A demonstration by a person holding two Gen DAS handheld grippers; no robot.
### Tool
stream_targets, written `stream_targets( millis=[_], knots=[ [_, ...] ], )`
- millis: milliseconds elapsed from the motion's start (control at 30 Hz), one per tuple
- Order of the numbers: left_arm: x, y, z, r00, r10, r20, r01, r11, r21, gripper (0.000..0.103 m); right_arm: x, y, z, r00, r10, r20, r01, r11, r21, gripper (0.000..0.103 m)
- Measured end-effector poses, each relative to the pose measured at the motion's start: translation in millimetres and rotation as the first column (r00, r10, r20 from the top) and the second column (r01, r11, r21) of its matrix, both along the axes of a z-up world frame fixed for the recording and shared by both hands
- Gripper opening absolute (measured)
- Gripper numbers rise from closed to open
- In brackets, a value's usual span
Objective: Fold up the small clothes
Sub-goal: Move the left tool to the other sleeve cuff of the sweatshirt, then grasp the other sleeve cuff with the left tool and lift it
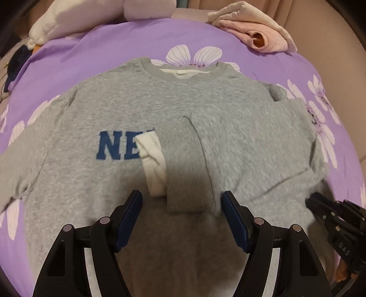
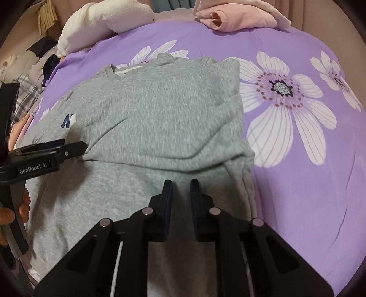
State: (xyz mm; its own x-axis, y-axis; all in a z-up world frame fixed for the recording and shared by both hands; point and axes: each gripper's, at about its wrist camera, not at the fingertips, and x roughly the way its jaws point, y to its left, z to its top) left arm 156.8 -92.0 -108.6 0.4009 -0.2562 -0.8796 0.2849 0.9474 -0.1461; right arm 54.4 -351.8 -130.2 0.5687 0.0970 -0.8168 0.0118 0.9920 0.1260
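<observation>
A small grey sweatshirt (image 1: 114, 109) with blue letters lies face up on the purple flowered bedsheet (image 1: 80, 52). Its right sleeve (image 1: 228, 141) is folded across the chest, with the ribbed cuff (image 1: 185, 173) and a white inner cuff (image 1: 153, 169) over the letters. My left gripper (image 1: 181, 201) is open, its fingers either side of the cuff end, holding nothing. My right gripper (image 2: 180, 189) hovers over the sweatshirt's (image 2: 160, 109) right lower part (image 2: 205, 178), jaws a narrow gap apart and empty. The left gripper also shows in the right wrist view (image 2: 75, 148), and the right gripper shows in the left wrist view (image 1: 320, 205).
A folded pink garment (image 1: 258, 29) lies at the sheet's far right edge. A white plush toy (image 1: 68, 16) lies at the far left. Dark and plaid clothes (image 2: 29, 91) sit off the sheet's left side. Bare sheet (image 2: 308, 182) lies right of the sweatshirt.
</observation>
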Motion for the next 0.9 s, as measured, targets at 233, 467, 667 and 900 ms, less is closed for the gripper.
stream_targets(
  millis=[233,467,667,900],
  knots=[
    [-33,63,37,0.996,0.086,0.002,-0.084,0.978,-0.191,0.074,-46,15,31,0.994,0.036,0.104,-0.044,0.996,0.080,0.046],
    [-66,168,38,0.952,0.298,-0.071,-0.303,0.879,-0.367,0.085,-67,38,41,0.987,0.042,0.154,-0.063,0.989,0.133,0.082],
    [-79,266,20,0.833,0.528,-0.166,-0.534,0.685,-0.496,0.085,-75,63,41,0.983,0.084,0.164,-0.117,0.973,0.200,0.086],
    [-83,343,1,0.696,0.683,-0.222,-0.653,0.473,-0.591,0.085,-73,90,33,0.983,0.102,0.155,-0.139,0.958,0.251,0.086]
  ],
)
